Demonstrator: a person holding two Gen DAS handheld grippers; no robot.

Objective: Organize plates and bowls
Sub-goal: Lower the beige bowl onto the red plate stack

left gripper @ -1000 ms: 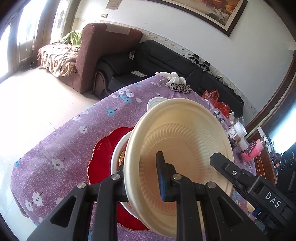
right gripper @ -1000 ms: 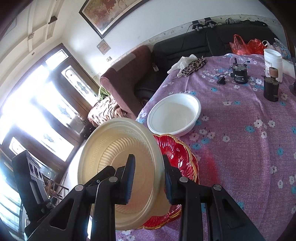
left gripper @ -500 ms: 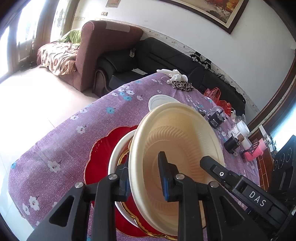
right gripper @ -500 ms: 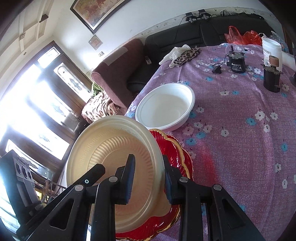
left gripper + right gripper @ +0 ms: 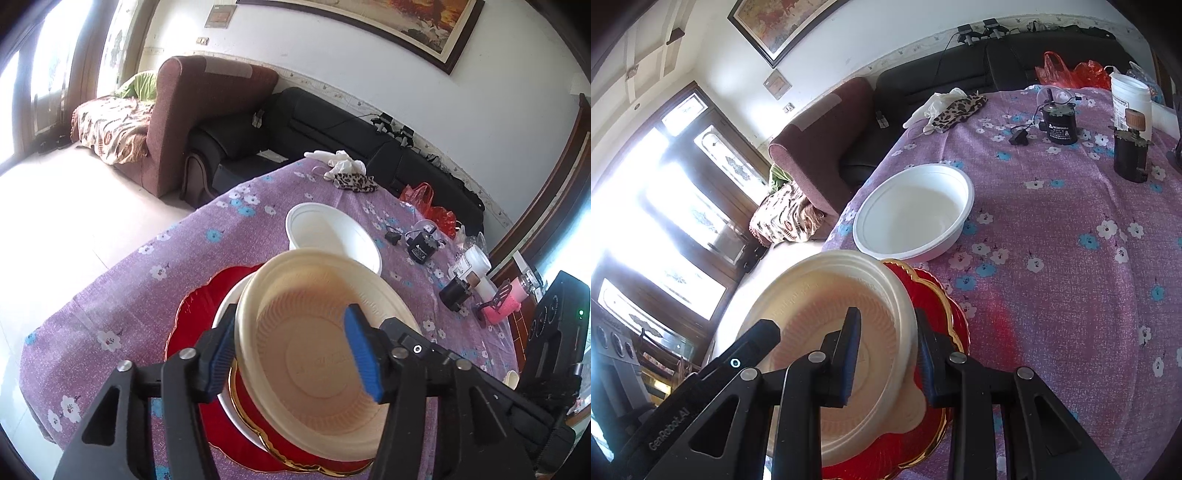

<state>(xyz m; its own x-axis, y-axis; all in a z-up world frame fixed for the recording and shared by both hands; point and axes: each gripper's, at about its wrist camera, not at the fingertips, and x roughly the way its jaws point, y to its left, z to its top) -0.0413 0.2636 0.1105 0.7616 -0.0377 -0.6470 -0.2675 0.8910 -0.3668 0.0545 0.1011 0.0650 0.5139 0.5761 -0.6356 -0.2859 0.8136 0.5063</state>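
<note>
A cream ribbed bowl (image 5: pixel 317 354) hangs tilted just over a white plate (image 5: pixel 229 299) that lies on a red gold-rimmed plate (image 5: pixel 199 306). My left gripper (image 5: pixel 291 354) straddles the bowl's near rim. Its jaws are opening, the right pad (image 5: pixel 362 354) standing clear inside the bowl. My right gripper (image 5: pixel 886 354) is shut on the cream bowl (image 5: pixel 827 306) at its right rim, above the red plate (image 5: pixel 938 295). A white bowl (image 5: pixel 912 210) sits empty on the purple cloth beyond the red plate, and it also shows in the left wrist view (image 5: pixel 332 236).
The table's left edge (image 5: pixel 110 266) drops to the floor. At the far right stand a black motor (image 5: pixel 1058 125), a dark jar (image 5: pixel 1130 155) and a white tub (image 5: pixel 1130 99). A leopard-print cloth (image 5: pixel 960 109) lies at the far edge, with sofas behind.
My left gripper's jaws have spread apart off the cream bowl's rim. The bowl has sunk and tipped flatter towards the stack on the red plate. My right gripper keeps its hold.
</note>
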